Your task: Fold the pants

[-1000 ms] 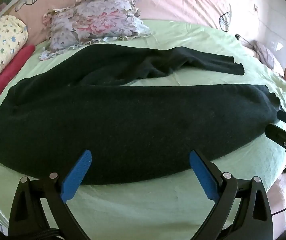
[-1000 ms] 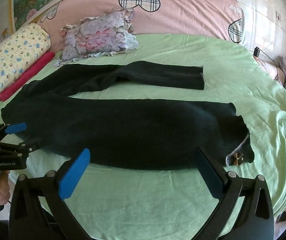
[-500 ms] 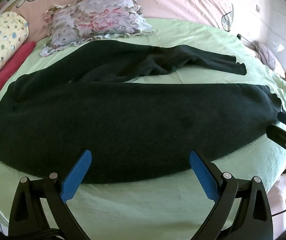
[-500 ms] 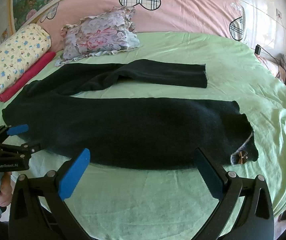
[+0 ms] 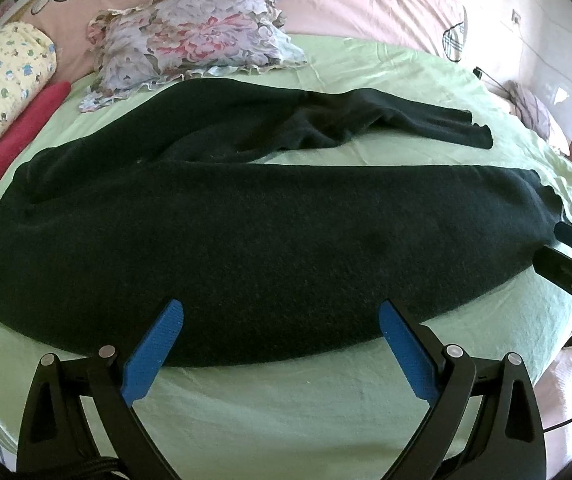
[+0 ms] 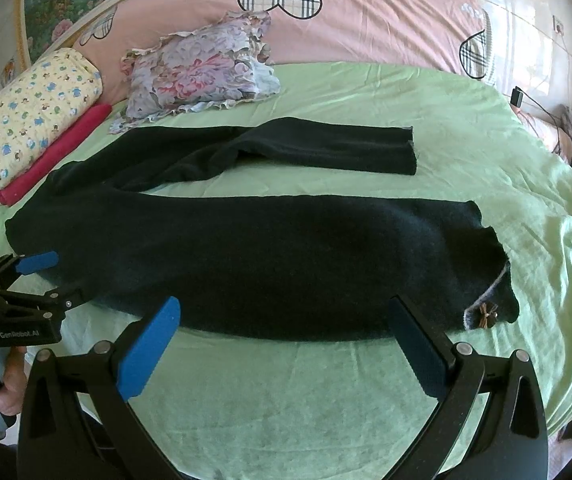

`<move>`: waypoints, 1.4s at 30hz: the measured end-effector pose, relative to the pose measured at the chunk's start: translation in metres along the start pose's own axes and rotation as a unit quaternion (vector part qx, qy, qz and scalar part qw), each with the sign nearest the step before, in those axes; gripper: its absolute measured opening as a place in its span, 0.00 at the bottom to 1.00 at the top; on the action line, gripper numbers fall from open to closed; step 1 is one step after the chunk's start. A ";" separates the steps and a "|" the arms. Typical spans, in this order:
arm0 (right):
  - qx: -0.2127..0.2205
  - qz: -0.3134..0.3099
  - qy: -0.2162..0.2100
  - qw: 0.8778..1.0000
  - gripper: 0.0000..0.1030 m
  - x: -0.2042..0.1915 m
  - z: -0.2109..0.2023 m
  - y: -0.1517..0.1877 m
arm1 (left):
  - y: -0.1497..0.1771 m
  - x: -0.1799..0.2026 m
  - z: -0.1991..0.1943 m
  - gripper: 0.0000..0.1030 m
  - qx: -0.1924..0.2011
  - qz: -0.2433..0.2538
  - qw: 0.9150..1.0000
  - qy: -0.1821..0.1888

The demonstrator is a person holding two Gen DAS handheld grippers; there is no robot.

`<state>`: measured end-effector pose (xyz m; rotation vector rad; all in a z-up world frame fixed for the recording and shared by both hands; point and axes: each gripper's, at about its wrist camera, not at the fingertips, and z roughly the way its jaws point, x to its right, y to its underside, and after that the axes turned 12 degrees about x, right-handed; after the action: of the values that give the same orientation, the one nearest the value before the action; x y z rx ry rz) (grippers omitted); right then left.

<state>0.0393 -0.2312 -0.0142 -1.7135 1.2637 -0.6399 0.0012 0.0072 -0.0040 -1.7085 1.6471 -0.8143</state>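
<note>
Black knit pants (image 5: 245,232) lie spread on the green bed sheet (image 5: 286,400), one leg along the near side, the other leg (image 5: 406,120) angled toward the far right. In the right wrist view the pants (image 6: 286,256) show a small bow (image 6: 486,314) at the right end. My left gripper (image 5: 281,320) is open and empty, its tips at the pants' near edge. My right gripper (image 6: 286,316) is open and empty at the near edge too. The left gripper also shows in the right wrist view (image 6: 41,276), at the pants' left end. The right gripper shows at the right edge of the left wrist view (image 5: 566,256).
A floral pillow (image 6: 201,72) lies at the head of the bed. A yellow patterned roll (image 6: 33,112) rests on a red folded cloth (image 6: 49,156) at the far left. A pink quilt (image 6: 366,12) runs along the back. A dark charger with a cable (image 6: 517,97) lies at the far right.
Both grippers have moved slightly forward toward the pants' near edge. The pants have not moved.
</note>
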 end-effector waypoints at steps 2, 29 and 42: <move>0.001 0.000 0.001 1.000 1.00 0.000 0.000 0.000 | 0.000 0.000 0.001 0.96 -0.001 0.000 1.000 0.001; 0.001 0.020 -0.001 1.000 1.00 0.007 0.000 -0.006 | -0.003 -0.001 0.006 0.96 -0.007 -0.003 1.000 0.013; -0.009 0.031 -0.003 0.999 1.00 0.013 0.007 -0.008 | -0.006 -0.001 0.014 0.96 -0.018 -0.005 1.000 0.025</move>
<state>0.0533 -0.2405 -0.0114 -1.6827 1.3179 -0.5880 0.0160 0.0090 -0.0075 -1.7344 1.6975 -0.8420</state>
